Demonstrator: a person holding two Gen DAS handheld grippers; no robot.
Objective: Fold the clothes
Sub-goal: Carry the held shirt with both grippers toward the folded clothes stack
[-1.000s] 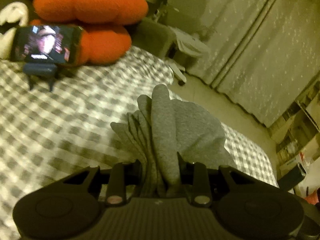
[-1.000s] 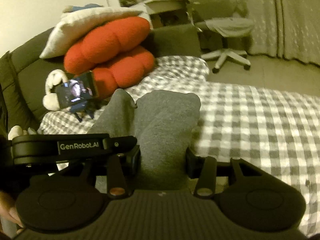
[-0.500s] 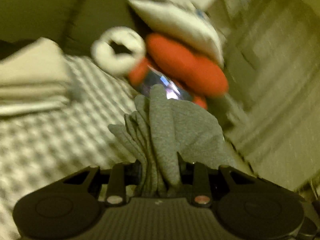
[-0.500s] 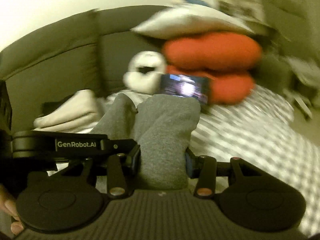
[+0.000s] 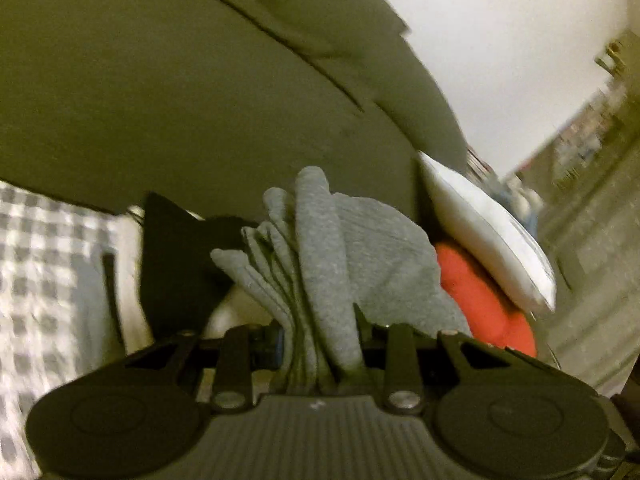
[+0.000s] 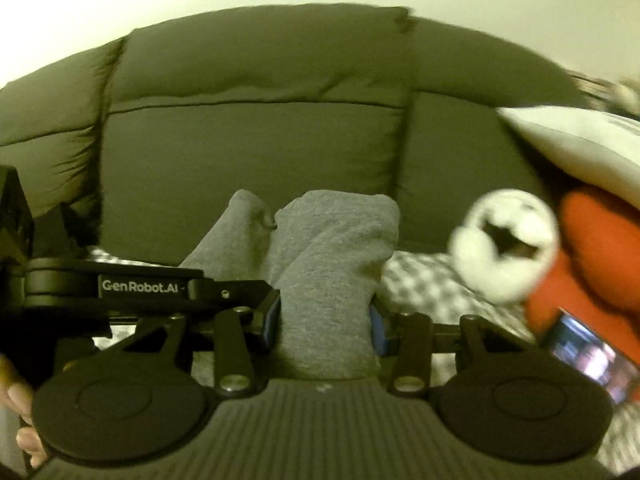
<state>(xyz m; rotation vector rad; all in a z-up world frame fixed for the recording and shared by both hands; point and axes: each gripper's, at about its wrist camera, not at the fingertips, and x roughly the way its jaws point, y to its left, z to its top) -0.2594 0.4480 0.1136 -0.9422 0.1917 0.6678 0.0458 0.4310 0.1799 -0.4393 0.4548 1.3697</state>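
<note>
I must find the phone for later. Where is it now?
In the right wrist view the phone shows at the lower right edge, below the red cushion and right of the white plush toy.

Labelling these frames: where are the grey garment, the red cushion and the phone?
grey garment (image 6: 328,264), right wrist view, bunched middle.
red cushion (image 5: 476,292), left wrist view, bulging side.
phone (image 6: 588,354), right wrist view, lit screen.

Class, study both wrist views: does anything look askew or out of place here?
Only the grey garment: it is bunched in uneven pleats in the left gripper, not flat. The right gripper clamps another thick wad.
</note>
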